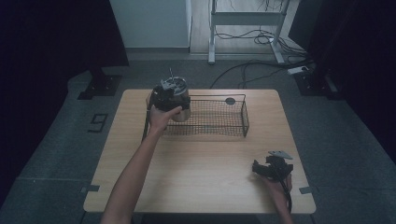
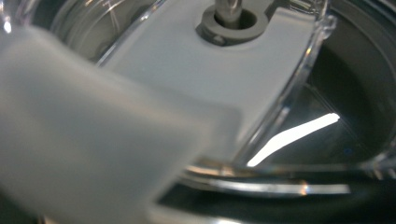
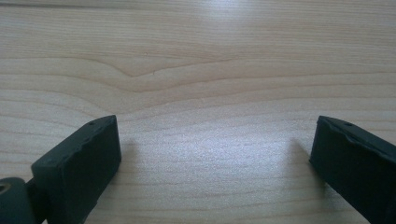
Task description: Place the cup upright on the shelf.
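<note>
A steel pot (image 1: 181,111) with a clear lid and a thin centre shaft hangs at the left end of the black wire basket (image 1: 245,116). My left gripper (image 1: 164,99) sits against the pot's upper left side and appears shut on it, though its jaws are hidden. In the left gripper view I see the lid's white plate (image 2: 196,65), the shaft socket (image 2: 229,16), a blurred white tab (image 2: 84,140) close to the lens, and the shiny steel inside (image 2: 336,93). My right gripper (image 1: 259,169) rests on the table's front right, open and holding nothing (image 3: 215,154).
The wire basket lies across the back middle of the wooden table (image 1: 201,172); a small dark round thing (image 1: 229,101) is at its far side. Beyond the table, cables (image 1: 261,37) and a desk frame stand on the floor.
</note>
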Available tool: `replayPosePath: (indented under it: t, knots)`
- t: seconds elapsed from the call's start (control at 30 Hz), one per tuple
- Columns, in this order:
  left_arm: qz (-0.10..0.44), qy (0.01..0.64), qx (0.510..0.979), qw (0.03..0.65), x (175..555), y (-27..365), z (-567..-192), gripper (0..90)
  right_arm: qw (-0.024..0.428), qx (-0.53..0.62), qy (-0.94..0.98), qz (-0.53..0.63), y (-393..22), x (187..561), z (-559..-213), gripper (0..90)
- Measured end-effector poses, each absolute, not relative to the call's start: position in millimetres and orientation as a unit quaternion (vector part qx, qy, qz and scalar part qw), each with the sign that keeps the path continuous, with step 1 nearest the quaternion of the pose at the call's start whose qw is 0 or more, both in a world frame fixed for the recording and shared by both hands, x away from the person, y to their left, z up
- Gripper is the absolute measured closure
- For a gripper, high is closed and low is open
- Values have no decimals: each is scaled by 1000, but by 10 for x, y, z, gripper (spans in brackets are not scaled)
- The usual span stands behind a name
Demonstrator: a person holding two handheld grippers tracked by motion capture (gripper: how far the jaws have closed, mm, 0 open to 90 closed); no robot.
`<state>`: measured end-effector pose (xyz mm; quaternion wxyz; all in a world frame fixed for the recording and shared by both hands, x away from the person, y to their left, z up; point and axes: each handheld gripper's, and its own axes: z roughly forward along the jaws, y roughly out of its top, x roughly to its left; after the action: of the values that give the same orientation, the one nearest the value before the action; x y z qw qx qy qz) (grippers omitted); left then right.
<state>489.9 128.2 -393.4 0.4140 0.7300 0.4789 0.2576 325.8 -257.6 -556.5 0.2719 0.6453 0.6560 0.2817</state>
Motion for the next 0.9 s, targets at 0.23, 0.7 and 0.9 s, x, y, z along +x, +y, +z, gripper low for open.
replayPosePath:
  t: [0.23,0.7,0.9]
  knots:
    - [258,489,726,409,4960,1303,-4021,40,272,645,656,282,-2578,3258,-5566,16]
    - [251,501,730,390,5047,1283,-4274,40,272,645,656,282,-2578,3258,-5566,16]
    - [248,504,733,384,5062,1261,-4370,40,272,645,656,282,-2577,3258,-5566,16]
